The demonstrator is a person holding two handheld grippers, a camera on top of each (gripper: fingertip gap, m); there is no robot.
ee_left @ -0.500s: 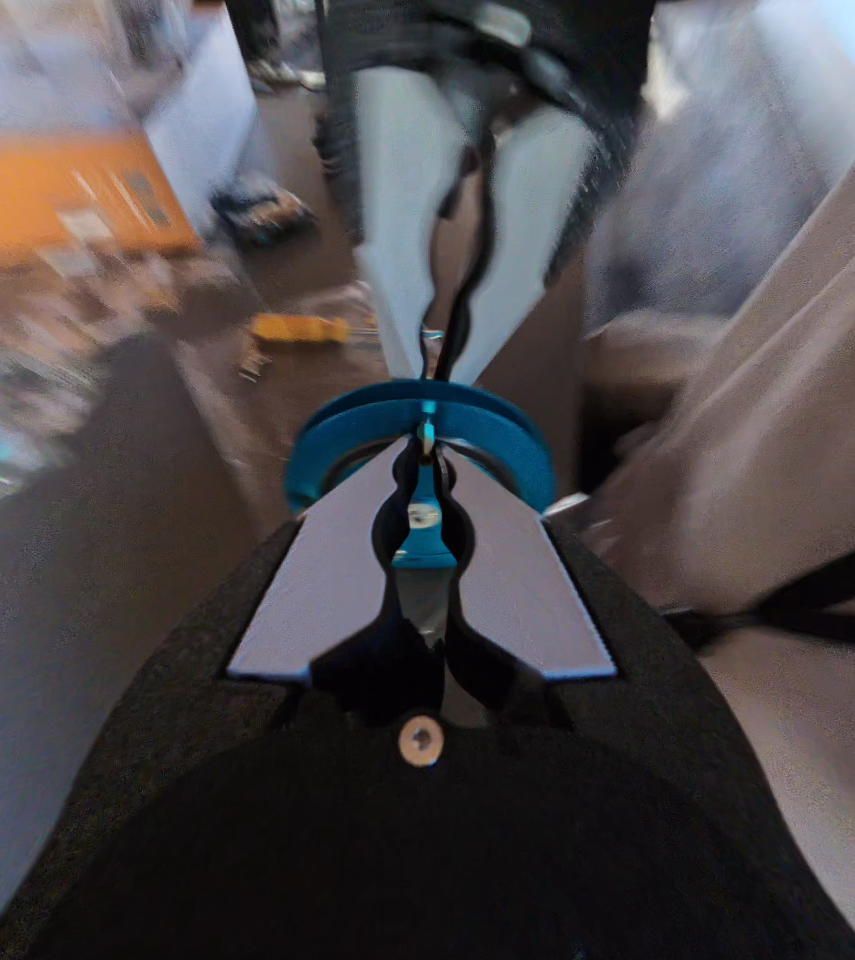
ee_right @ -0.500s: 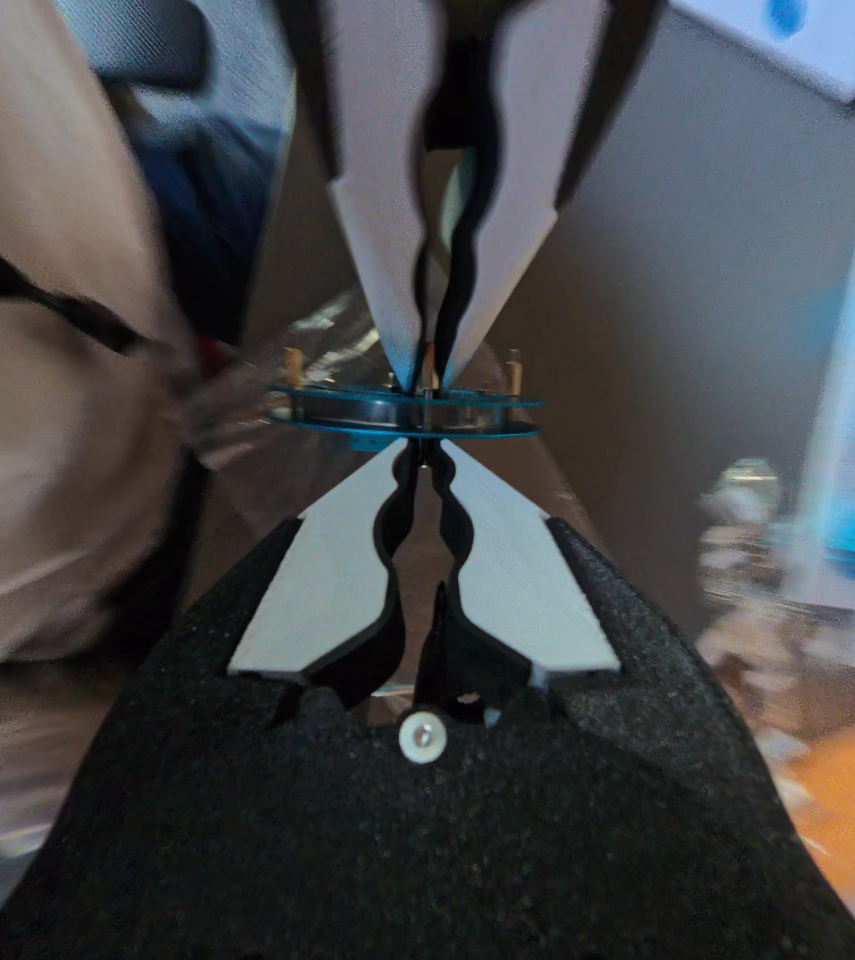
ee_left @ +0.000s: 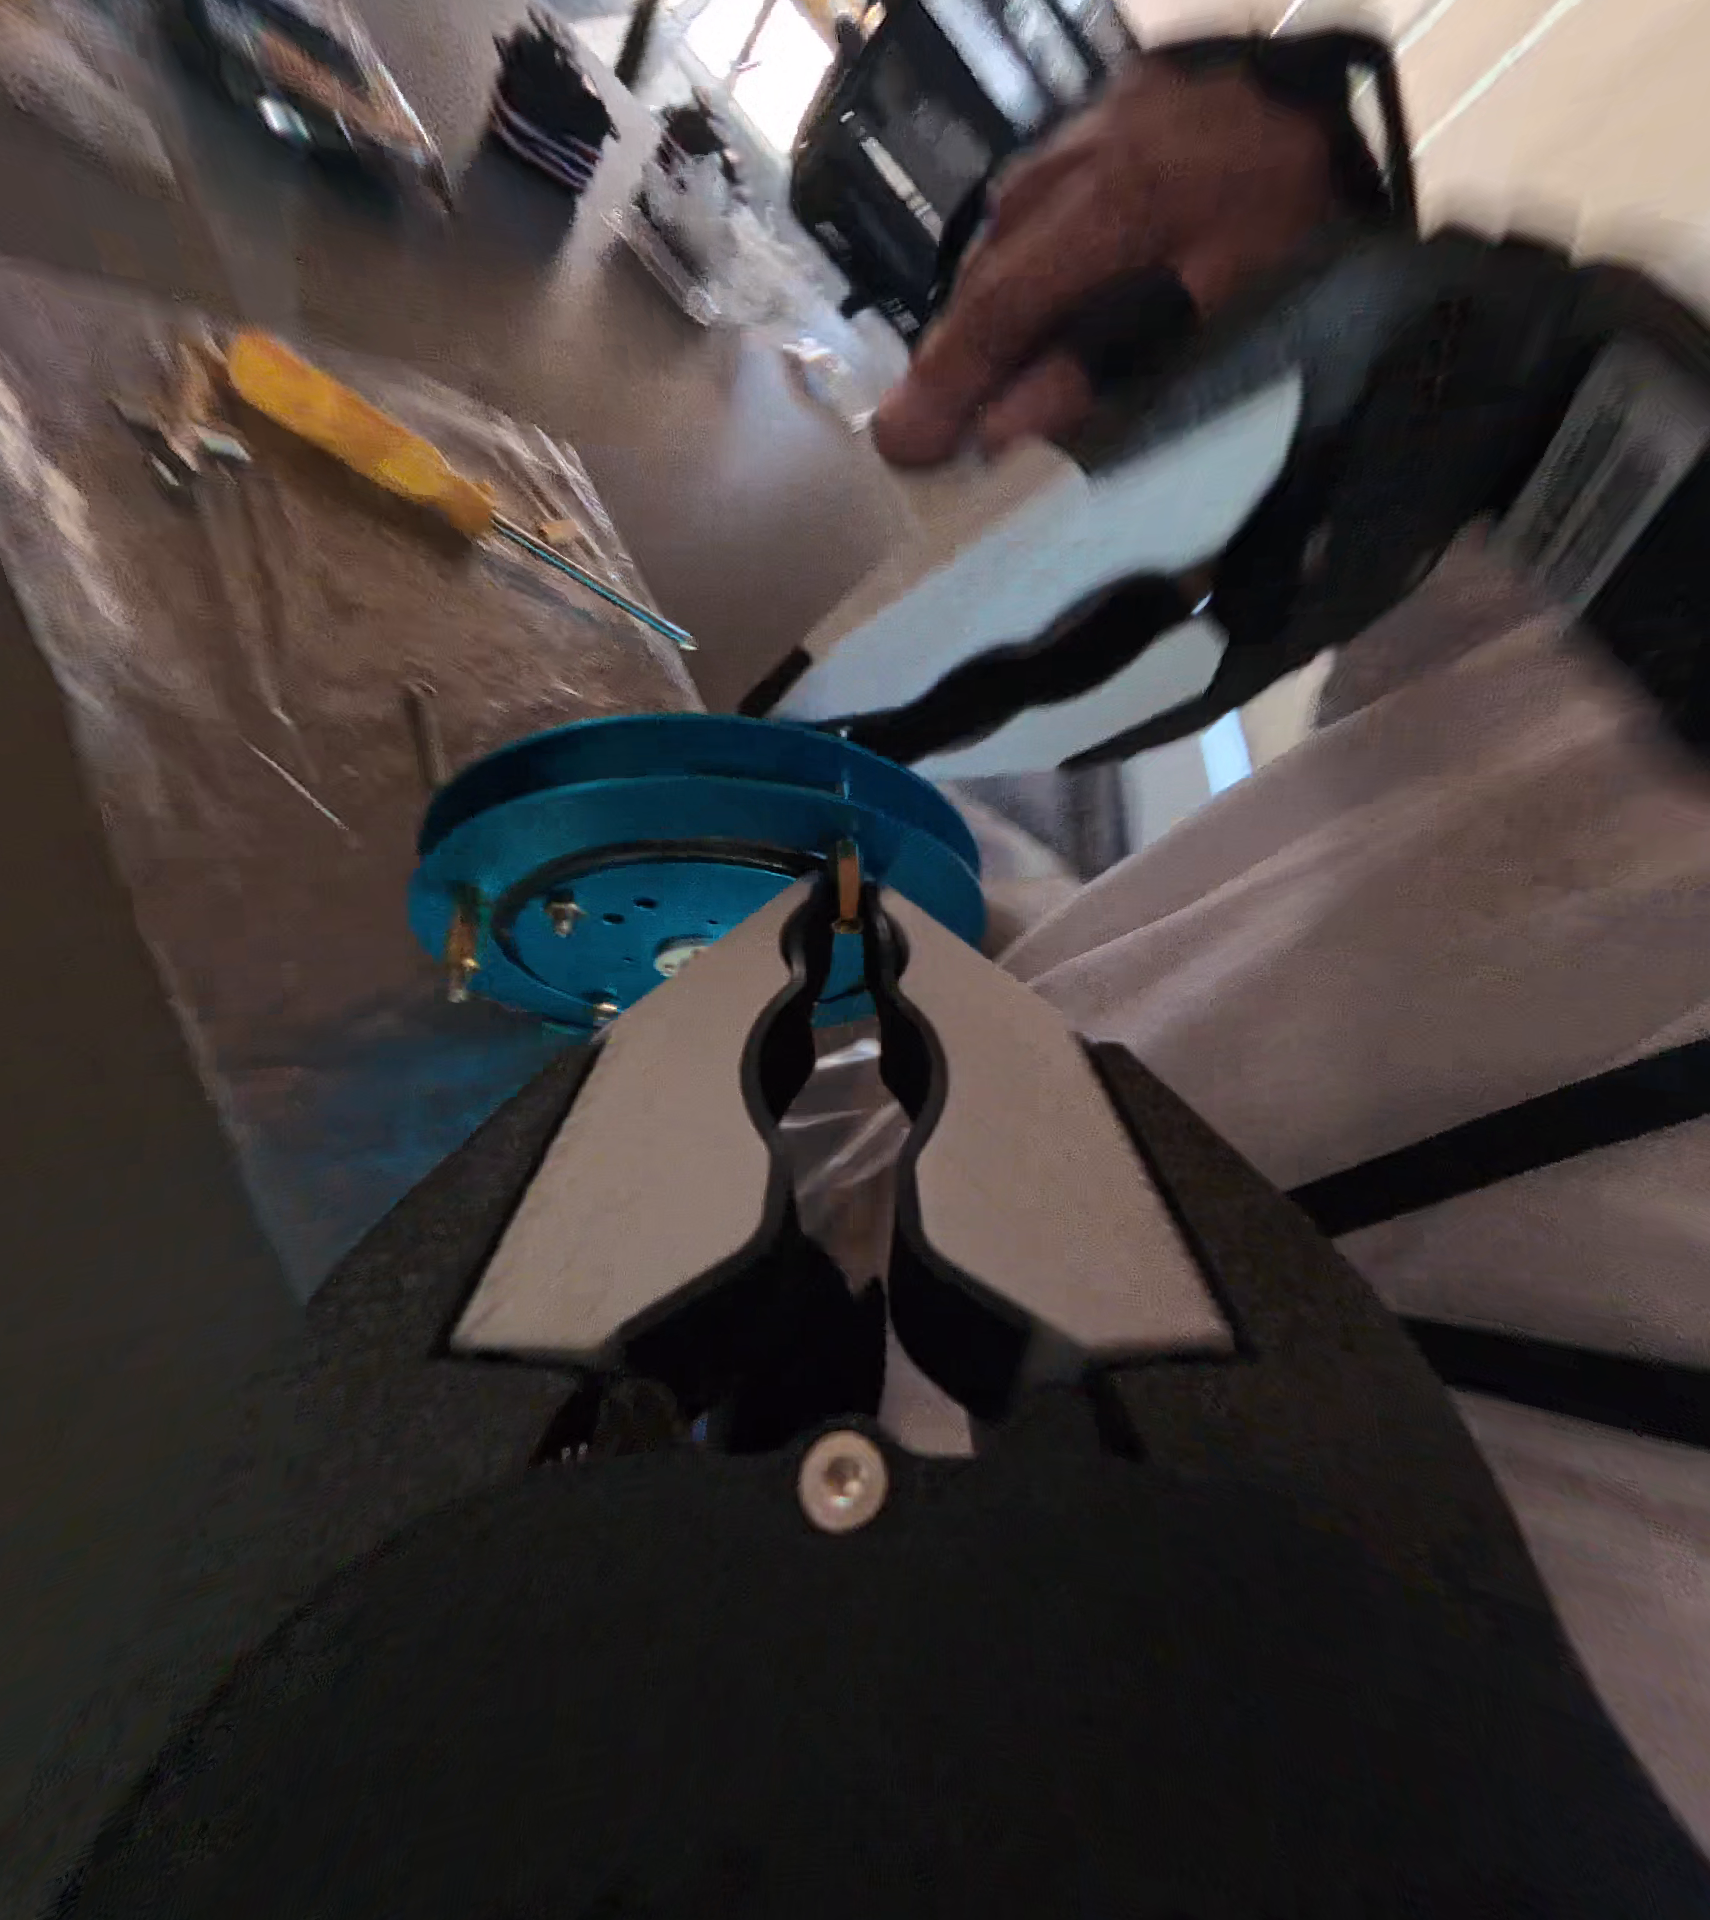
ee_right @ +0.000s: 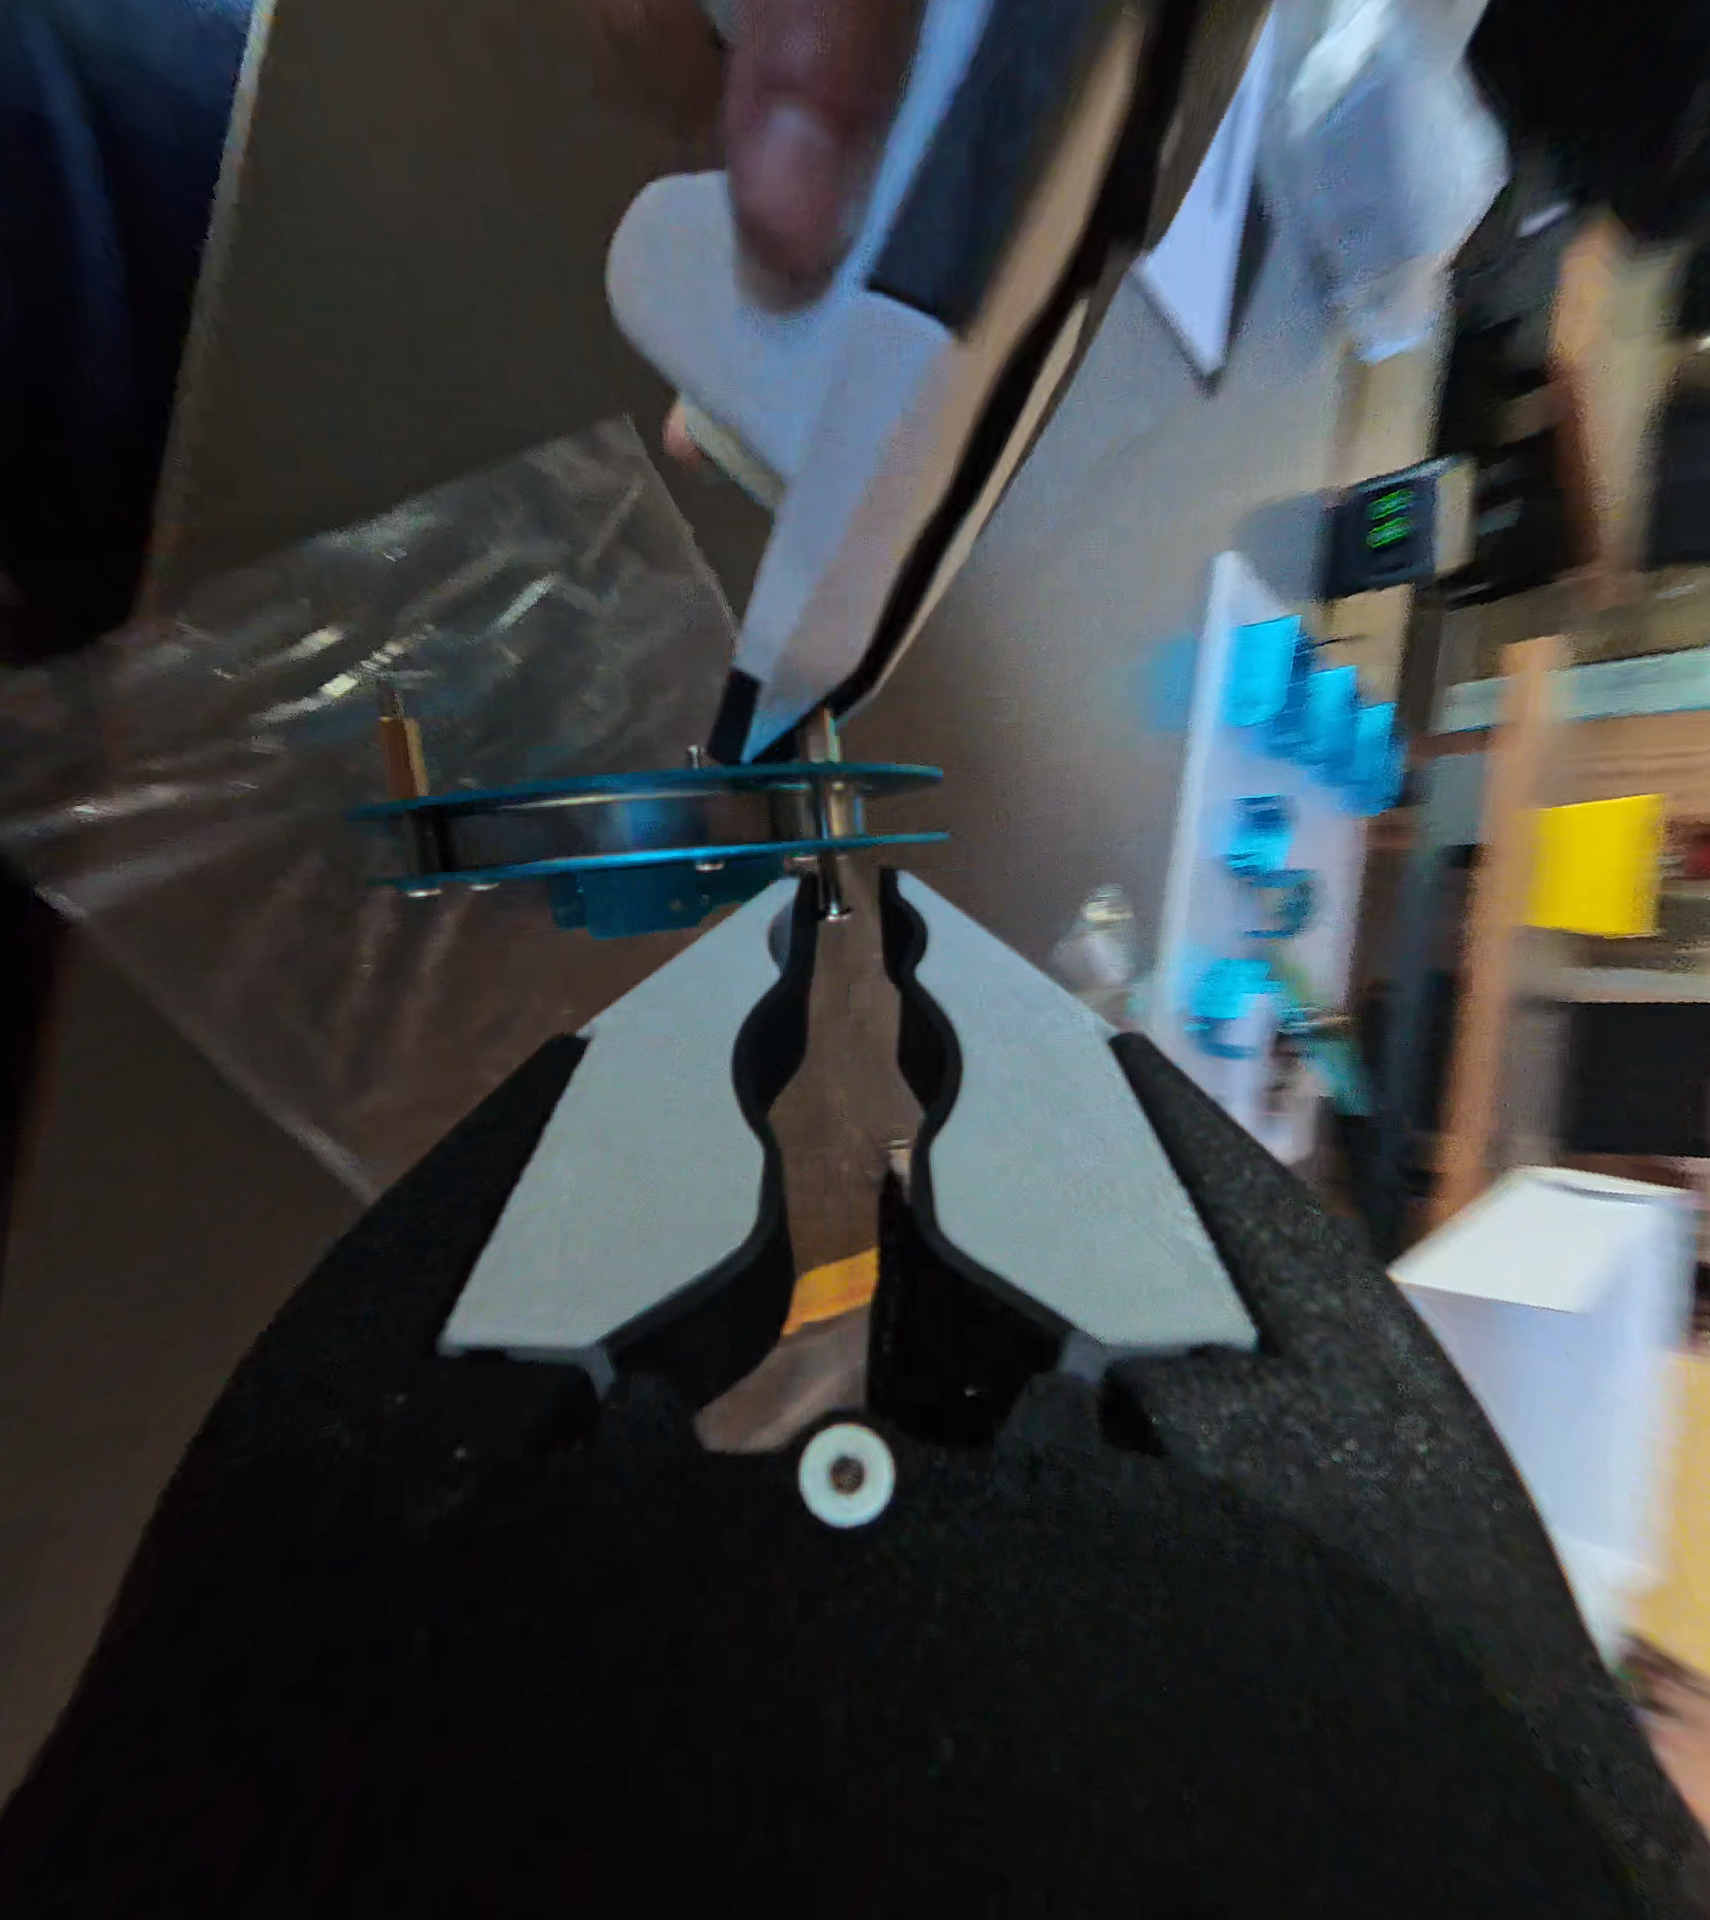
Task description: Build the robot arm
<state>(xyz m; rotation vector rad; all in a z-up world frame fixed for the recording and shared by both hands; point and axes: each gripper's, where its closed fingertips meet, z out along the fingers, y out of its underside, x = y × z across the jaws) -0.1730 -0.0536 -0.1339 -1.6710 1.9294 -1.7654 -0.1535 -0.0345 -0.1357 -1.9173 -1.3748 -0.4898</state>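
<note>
A blue disc assembly (ee_left: pixel 622 821), two round blue plates joined by brass standoffs, hangs in the air between both grippers. My left gripper (ee_left: pixel 840 904) is shut on a brass standoff at the assembly's near rim. My right gripper (ee_left: pixel 789 696) reaches in from the upper right and meets the far rim. In the right wrist view the assembly (ee_right: pixel 622 831) is edge-on and level. A thin metal pin under its rim stands between the tips of my right gripper (ee_right: pixel 843 883), whose jaws are a narrow gap apart. My left gripper (ee_right: pixel 778 727) comes down onto the top plate.
A yellow-handled screwdriver (ee_left: pixel 352 436) and small loose parts lie on a clear plastic bag (ee_left: pixel 311 675) on the grey table. A person's hand (ee_left: pixel 1090 260) holds the right gripper. A beige garment with black straps (ee_left: pixel 1453 987) is close on the right. A white box (ee_right: pixel 1557 1299) stands at the right. The grippers are tip to tip, or close to it. The yellow-handled screwdriver (ee_left: pixel 352 436) is about equally far from each gripper, around 20 cm.
Both grippers have swung round with the disc assembly, so it now shows tilted from below. The right gripper's jaws stand wider apart than before. The left gripper keeps its hold.
</note>
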